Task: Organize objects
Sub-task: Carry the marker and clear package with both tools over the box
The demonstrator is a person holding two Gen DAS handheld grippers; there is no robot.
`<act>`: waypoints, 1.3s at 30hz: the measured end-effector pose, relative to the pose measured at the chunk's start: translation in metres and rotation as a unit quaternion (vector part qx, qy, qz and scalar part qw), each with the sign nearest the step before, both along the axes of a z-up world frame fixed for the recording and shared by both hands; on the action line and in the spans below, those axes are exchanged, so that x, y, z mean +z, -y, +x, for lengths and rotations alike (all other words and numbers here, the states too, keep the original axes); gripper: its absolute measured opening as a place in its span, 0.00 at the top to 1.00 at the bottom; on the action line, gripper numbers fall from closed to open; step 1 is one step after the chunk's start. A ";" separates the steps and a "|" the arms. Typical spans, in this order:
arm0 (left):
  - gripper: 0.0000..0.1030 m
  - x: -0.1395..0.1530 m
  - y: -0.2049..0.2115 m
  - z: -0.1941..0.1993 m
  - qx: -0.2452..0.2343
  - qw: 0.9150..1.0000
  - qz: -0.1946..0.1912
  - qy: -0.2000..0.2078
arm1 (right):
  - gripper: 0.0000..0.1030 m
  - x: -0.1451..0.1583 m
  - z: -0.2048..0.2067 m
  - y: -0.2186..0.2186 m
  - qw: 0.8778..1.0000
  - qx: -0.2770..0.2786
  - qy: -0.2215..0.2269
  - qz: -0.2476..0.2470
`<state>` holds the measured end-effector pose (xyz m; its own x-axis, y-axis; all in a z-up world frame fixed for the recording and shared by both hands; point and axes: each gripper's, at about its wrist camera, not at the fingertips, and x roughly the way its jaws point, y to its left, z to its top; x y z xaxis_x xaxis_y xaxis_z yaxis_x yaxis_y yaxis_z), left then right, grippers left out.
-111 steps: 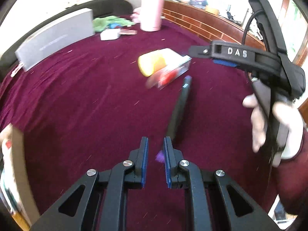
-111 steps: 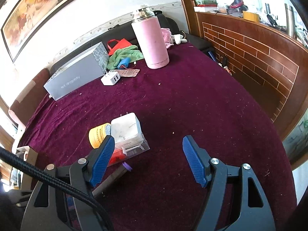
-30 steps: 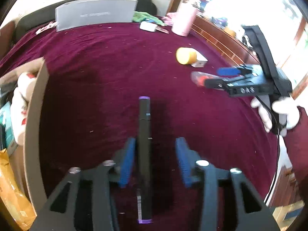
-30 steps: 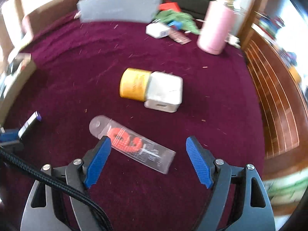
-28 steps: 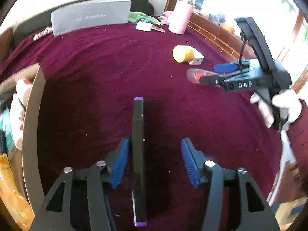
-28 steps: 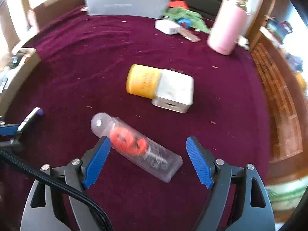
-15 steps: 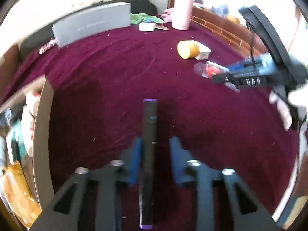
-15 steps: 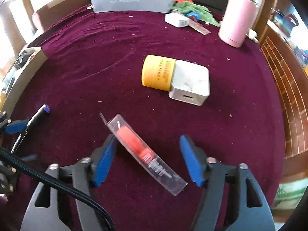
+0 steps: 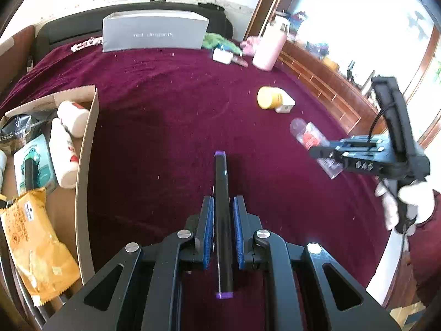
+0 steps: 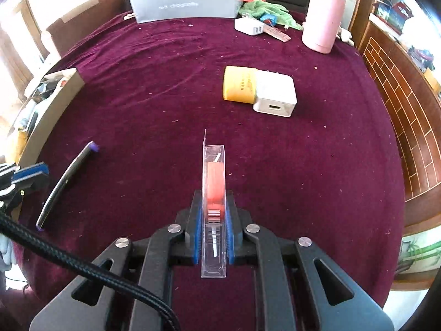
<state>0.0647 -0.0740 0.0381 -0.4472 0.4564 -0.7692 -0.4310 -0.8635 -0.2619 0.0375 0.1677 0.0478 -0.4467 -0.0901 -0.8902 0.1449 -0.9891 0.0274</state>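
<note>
My left gripper (image 9: pixel 222 207) is shut on a thin black stick with purple ends (image 9: pixel 221 182), held edge-on above the maroon cloth; it also shows in the right wrist view (image 10: pixel 64 182). My right gripper (image 10: pixel 213 207) is shut on a clear plastic package with a red item inside (image 10: pixel 214 176), lifted off the cloth; it shows at the right in the left wrist view (image 9: pixel 311 140). A yellow jar (image 10: pixel 239 84) lies on its side against a white charger (image 10: pixel 274 93) ahead. A cardboard box (image 9: pixel 88 143) with several items stands at the left.
A grey carton (image 10: pixel 187 1), a small white adapter (image 10: pixel 249 27), a green cloth (image 10: pixel 264 9) and a pink bottle (image 10: pixel 323 16) stand along the far edge. A brick-patterned ledge (image 10: pixel 399 88) borders the right side.
My left gripper has closed on the black stick. My right gripper has closed on the clear package and raised it, now edge-on between the fingers.
</note>
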 end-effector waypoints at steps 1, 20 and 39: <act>0.88 -0.001 0.000 0.001 0.005 1.000 -0.005 -0.002 | 0.89 0.002 0.003 0.002 1.000 0.001 0.000 -0.002; 0.89 -0.023 -0.029 -0.004 -0.007 0.998 -0.068 -0.002 | 0.89 -0.010 0.031 0.030 1.000 0.003 -0.006 -0.018; 0.89 0.033 0.054 0.029 0.056 0.996 0.047 -0.047 | 0.89 0.017 0.044 0.067 0.999 0.027 -0.037 0.021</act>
